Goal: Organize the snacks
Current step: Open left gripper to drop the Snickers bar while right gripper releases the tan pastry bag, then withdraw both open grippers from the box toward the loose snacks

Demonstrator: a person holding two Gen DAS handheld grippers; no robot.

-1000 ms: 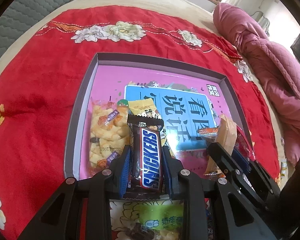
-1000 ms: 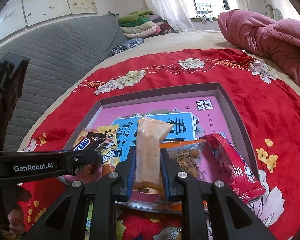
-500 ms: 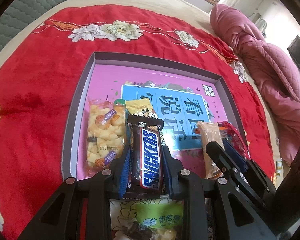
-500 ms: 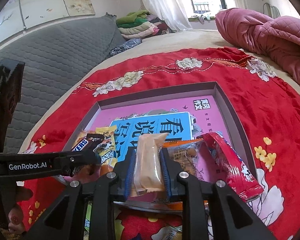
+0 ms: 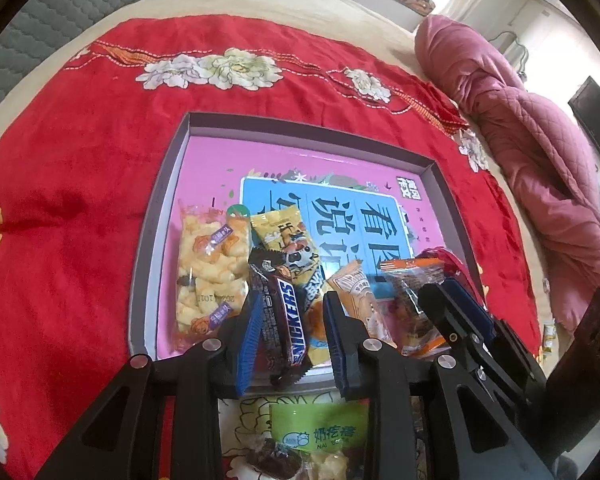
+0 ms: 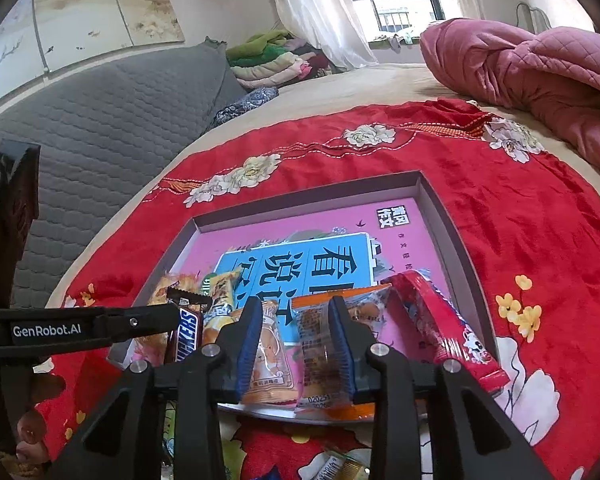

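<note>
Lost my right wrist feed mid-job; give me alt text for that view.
The right tongs are opening around a pale orange packet lying at the near edge of a pink-floored tray on a red floral cloth. A clear orange-trimmed packet and a red packet lie to its right, a Snickers bar to its left.
</note>
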